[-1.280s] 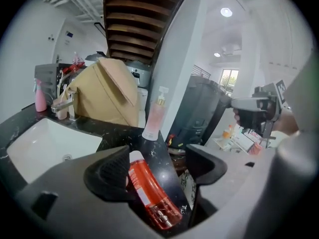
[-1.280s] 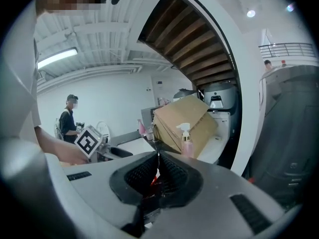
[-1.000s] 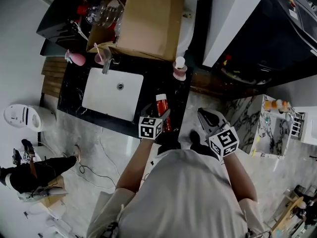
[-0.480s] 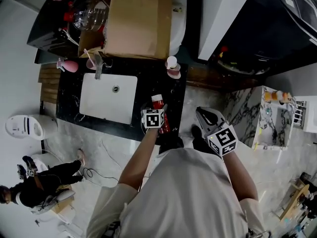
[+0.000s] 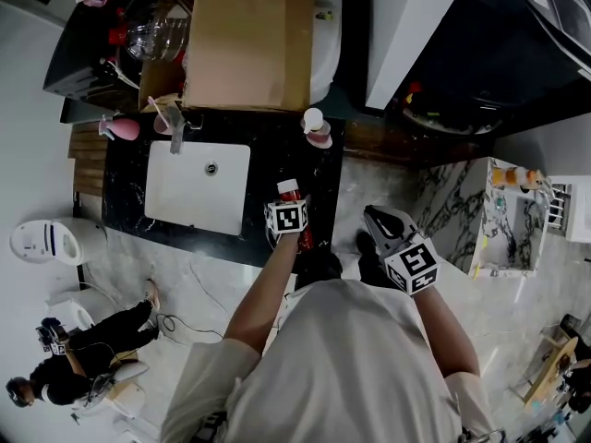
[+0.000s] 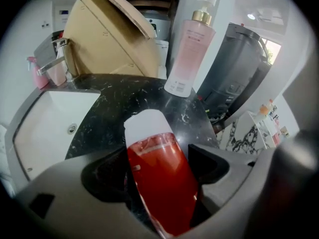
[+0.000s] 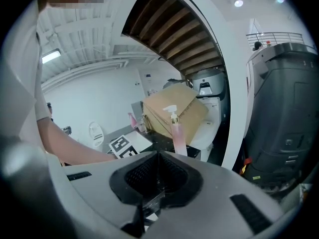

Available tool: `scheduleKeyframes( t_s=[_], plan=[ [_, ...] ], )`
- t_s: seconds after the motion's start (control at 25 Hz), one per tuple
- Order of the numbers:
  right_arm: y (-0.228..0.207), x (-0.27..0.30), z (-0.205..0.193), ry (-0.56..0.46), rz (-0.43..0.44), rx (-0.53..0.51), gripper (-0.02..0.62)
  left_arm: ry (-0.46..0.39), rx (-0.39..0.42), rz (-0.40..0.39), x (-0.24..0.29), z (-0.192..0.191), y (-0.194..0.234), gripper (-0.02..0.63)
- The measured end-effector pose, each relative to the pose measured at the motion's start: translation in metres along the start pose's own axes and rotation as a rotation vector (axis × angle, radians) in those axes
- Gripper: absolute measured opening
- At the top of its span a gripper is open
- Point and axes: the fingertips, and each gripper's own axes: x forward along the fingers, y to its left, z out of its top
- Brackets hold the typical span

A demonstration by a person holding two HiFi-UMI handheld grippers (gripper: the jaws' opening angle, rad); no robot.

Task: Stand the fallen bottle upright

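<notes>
The fallen bottle (image 6: pixel 159 178), red with a white cap, lies on the black counter (image 6: pixel 124 96) with its cap pointing away from me. In the head view only its cap end (image 5: pixel 289 190) shows past the left gripper's marker cube. My left gripper (image 6: pixel 157 166) points steeply down over it and its jaws are opening; the bottle lies between them, with a gap on the left side. That same gripper (image 5: pixel 292 224) is at the counter's near right edge. My right gripper (image 5: pixel 371 216) hangs off the counter to the right, shut and empty (image 7: pixel 157 171).
A white sink (image 5: pixel 175 197) with a faucet (image 5: pixel 175 127) lies left of the bottle. A pink pump bottle (image 6: pixel 189 54) stands at the counter's far right corner, next to a big cardboard box (image 5: pixel 245 40). A dark appliance (image 6: pixel 239 83) is on the right.
My left gripper has come down over the red bottle and tilted more steeply. The right gripper has sunk slightly beside the counter.
</notes>
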Motion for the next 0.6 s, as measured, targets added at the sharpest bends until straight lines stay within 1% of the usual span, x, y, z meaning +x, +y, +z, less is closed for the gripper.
scheduleKeyframes(
  t_s=[0.08, 0.16, 0.28, 0.32, 0.36, 0.44, 0.6],
  plan=[
    [0.000, 0.001, -0.002, 0.001, 0.001, 0.003, 0.034, 0.036, 0.000, 0.019, 0.003, -0.002, 0.001, 0.380],
    [-0.002, -0.001, -0.005, 0.005, -0.001, 0.007, 0.034, 0.049, -0.025, 0.044, 0.004, -0.003, 0.003, 0.377],
    [-0.003, -0.003, -0.009, 0.012, -0.004, 0.009, 0.034, 0.030, -0.081, 0.056, 0.003, -0.002, 0.005, 0.339],
    [-0.002, -0.002, -0.009, 0.013, -0.004, 0.009, 0.034, 0.023, -0.084, 0.056, 0.001, -0.002, 0.004, 0.307],
    [-0.002, -0.002, -0.009, 0.012, -0.002, 0.008, 0.034, 0.016, -0.071, 0.057, -0.001, -0.003, 0.003, 0.291],
    [-0.001, -0.003, -0.008, 0.009, 0.000, 0.003, 0.034, -0.002, -0.027, 0.046, -0.004, -0.002, -0.001, 0.290],
    [-0.001, -0.005, -0.004, 0.003, 0.003, -0.012, 0.034, -0.048, 0.017, -0.005, -0.015, 0.004, -0.011, 0.287]
  ],
)
